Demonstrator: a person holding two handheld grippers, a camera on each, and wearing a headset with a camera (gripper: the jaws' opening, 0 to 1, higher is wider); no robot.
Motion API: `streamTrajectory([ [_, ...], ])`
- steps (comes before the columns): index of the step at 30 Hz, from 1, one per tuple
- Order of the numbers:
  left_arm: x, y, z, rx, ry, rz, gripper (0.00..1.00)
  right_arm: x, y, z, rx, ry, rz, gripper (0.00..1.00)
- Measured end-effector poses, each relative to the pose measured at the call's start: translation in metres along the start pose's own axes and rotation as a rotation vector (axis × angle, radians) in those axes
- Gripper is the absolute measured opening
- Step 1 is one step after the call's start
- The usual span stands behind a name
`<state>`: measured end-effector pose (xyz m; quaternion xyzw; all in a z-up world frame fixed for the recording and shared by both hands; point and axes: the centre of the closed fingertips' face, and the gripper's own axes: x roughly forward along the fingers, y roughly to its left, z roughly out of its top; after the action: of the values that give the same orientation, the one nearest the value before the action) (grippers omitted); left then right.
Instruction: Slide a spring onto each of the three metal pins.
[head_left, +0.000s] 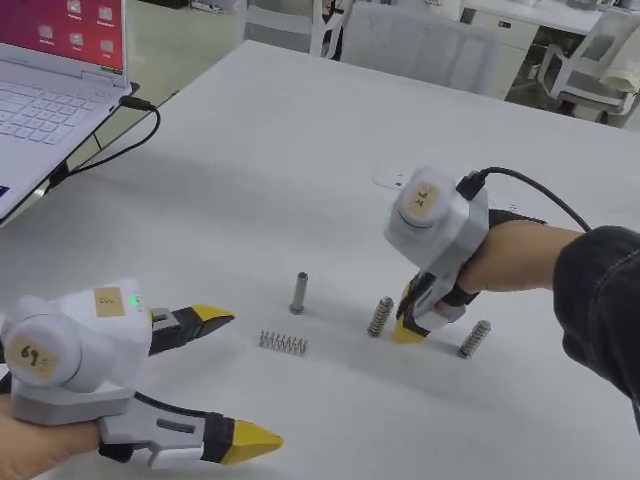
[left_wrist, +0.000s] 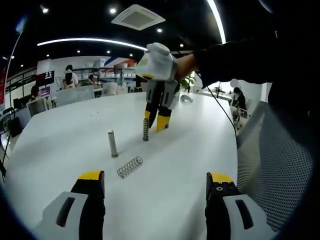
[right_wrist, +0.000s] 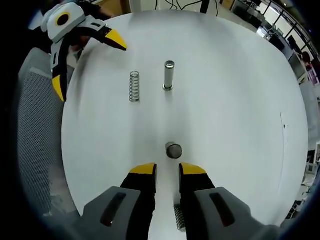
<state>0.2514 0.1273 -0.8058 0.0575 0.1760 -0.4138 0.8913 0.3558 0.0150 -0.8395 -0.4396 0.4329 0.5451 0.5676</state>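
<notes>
A bare metal pin (head_left: 299, 293) (left_wrist: 113, 143) (right_wrist: 169, 75) stands upright mid-table. A loose spring (head_left: 283, 343) (left_wrist: 130, 166) (right_wrist: 134, 85) lies flat just in front of it. Two more pins carry springs, one (head_left: 380, 316) (left_wrist: 146, 129) (right_wrist: 173, 150) left of my right gripper and one (head_left: 475, 338) (right_wrist: 178, 217) to its right. My right gripper (head_left: 410, 328) (left_wrist: 156, 120) (right_wrist: 168, 170) points down at the table between them, jaws a narrow gap apart and holding nothing. My left gripper (head_left: 235, 378) (left_wrist: 156, 180) (right_wrist: 88, 64) hovers wide open and empty near the table's front left.
An open laptop (head_left: 50, 80) with a black cable (head_left: 125, 145) sits at the far left of the white table (head_left: 280, 180). A small white object (head_left: 390, 182) lies behind the right gripper. A mesh chair (left_wrist: 280, 165) stands by the table edge.
</notes>
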Motion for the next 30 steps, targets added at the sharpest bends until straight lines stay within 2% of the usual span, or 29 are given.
streamTrajectory([
  [15,0.002,0.001,-0.001,0.008,0.003,-0.006,0.8,-0.001,0.027,-0.006,0.007,-0.007,0.014,0.16],
  [23,0.002,-0.002,0.0,0.014,0.005,-0.009,0.8,0.001,0.045,-0.001,-0.011,-0.013,0.028,0.16],
  [30,0.0,-0.004,0.0,0.017,0.01,-0.007,0.79,0.001,0.058,0.014,-0.043,-0.032,0.04,0.16],
])
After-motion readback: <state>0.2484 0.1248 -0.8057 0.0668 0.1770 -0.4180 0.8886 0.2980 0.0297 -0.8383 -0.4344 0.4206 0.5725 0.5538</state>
